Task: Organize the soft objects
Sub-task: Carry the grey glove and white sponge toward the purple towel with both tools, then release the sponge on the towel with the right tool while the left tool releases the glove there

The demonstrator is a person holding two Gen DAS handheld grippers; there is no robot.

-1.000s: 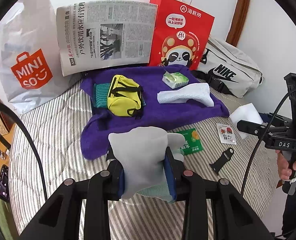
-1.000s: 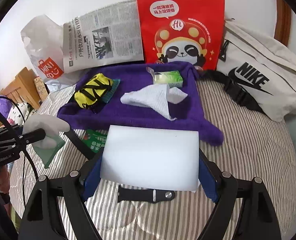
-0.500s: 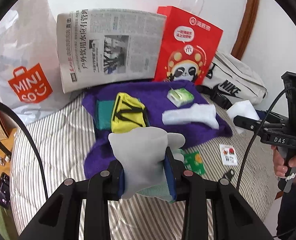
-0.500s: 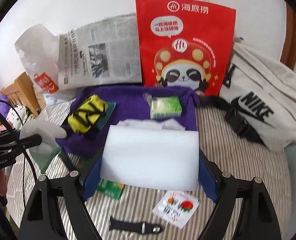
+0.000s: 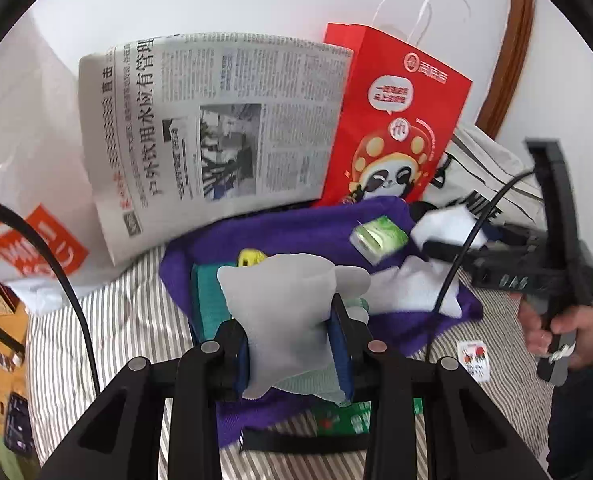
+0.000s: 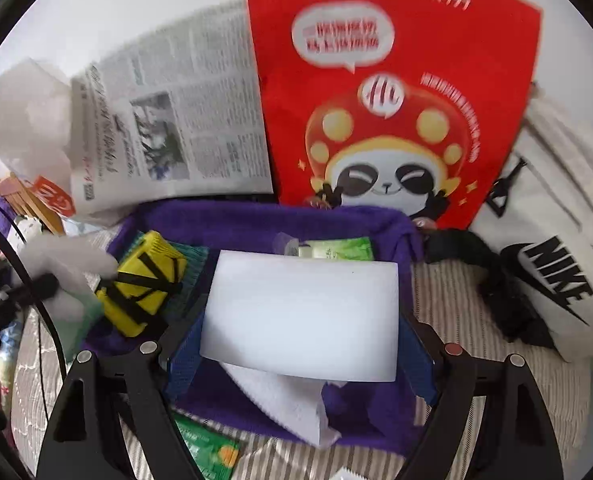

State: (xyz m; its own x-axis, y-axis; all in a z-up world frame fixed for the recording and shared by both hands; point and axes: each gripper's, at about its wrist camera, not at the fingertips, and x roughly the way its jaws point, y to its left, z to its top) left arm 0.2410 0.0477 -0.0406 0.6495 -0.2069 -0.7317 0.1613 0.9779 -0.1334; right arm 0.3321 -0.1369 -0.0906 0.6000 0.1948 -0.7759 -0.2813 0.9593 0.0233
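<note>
My left gripper [image 5: 292, 344] was clamped on the grey cloth pouch [image 5: 284, 312], jaws drawn in close and pinching it across its middle. It bulged above the pads and sagged below them, so I judged it limp, light and easy to crush, with little to slip on. The middle was the right place to hold; a corner would have let it flop.

My right gripper [image 6: 300, 340] was spread wide around the white foam block [image 6: 300, 316], pads pressing on its two short ends. The block kept flat, straight edges in the grip, so it looked springy but shape-holding, and very light. I reckoned the smooth sides could slide out under a weak squeeze, and a hard one would dent it.

Both pieces hung over the purple towel [image 6: 256, 220], above the yellow bag [image 6: 140, 288], the green tissue pack [image 6: 336, 250] and the white cloth [image 6: 288, 408] already lying there.
</note>
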